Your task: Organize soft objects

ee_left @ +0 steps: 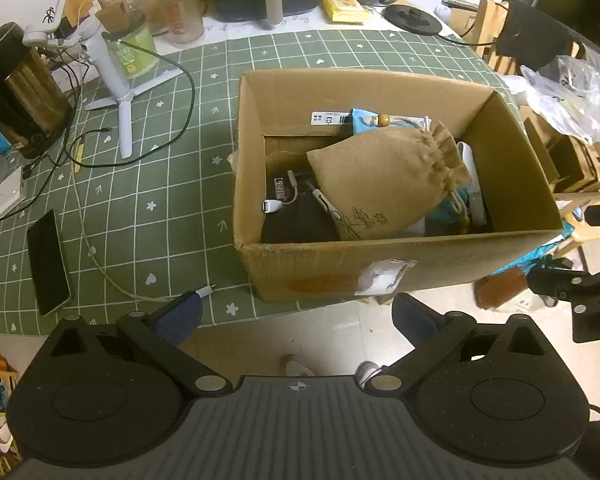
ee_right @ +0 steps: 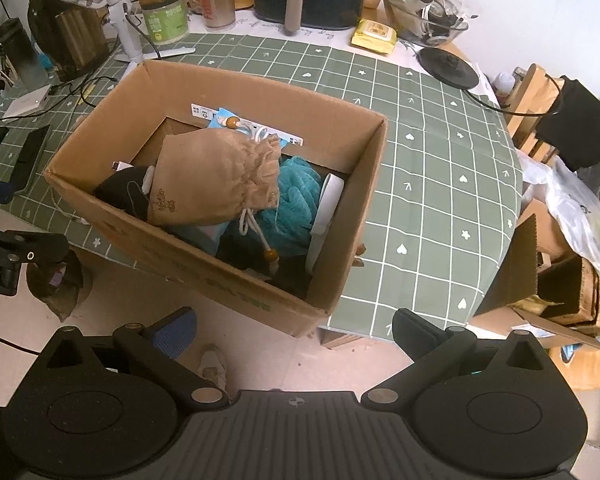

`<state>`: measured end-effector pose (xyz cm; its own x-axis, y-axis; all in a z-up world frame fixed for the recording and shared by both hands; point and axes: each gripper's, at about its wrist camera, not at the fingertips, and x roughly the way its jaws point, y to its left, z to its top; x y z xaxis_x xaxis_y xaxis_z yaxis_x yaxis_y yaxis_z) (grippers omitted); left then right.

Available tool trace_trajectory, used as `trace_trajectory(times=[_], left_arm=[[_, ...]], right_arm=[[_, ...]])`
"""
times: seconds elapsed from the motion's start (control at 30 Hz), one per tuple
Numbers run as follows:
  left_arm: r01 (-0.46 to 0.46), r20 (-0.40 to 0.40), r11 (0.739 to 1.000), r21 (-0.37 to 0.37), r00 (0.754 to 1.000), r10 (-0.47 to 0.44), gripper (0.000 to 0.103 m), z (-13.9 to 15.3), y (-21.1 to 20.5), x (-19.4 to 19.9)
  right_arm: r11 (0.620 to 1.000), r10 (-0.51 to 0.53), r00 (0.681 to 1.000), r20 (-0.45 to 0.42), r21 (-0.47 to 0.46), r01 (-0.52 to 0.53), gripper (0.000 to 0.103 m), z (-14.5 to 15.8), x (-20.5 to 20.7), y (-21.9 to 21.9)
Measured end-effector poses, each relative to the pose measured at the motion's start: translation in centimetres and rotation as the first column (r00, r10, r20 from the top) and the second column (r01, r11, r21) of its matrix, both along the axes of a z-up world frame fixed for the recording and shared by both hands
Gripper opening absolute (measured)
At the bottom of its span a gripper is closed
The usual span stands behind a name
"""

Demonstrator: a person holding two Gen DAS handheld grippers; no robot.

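A cardboard box (ee_left: 380, 256) sits at the near edge of a green checked tablecloth (ee_left: 172, 184), already loaded with soft goods. A tan burlap drawstring pouch (ee_left: 384, 176) lies tilted on top of the pile, its gathered neck toward 1 o'clock in the left wrist view. A teal fluffy item (ee_right: 296, 200) is wedged just beside it at its 3 o'clock in the right wrist view, and a dark cloth bundle (ee_left: 296, 224) rests at the pouch's 8 o'clock with a white cable adapter (ee_left: 272, 205) on it.

Both tools hang back from the box, over the floor at its 6 o'clock. The left gripper (ee_left: 296, 316) has its fingers spread wide and holds nothing; the right gripper (ee_right: 296, 328) is likewise spread and empty.

The sorting looks well advanced, perhaps finished: no loose soft item shows on the cloth near the box, where only a phone (ee_left: 48, 260), cables, a kettle (ee_left: 20, 92) and a white tripod stand (ee_left: 116, 80) remain. A clear plastic bag (ee_right: 572, 200) and a dark cloth on a chair (ee_right: 576, 128) lie off the table at 3 o'clock; whether they belong to the job cannot be told.
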<state>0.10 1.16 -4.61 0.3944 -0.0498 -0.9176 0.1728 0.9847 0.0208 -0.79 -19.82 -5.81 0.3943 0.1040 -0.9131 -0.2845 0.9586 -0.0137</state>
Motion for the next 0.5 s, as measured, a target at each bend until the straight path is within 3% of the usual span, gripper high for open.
trace_trajectory(times=[0.5], left_arm=[[0.010, -0.001, 1.000, -0.001, 1.000, -0.010, 0.103, 0.04, -0.21, 0.24]], right_arm=[[1.000, 0.005, 1.000, 0.001, 0.001, -0.005, 0.103, -0.02, 0.11, 0.11]])
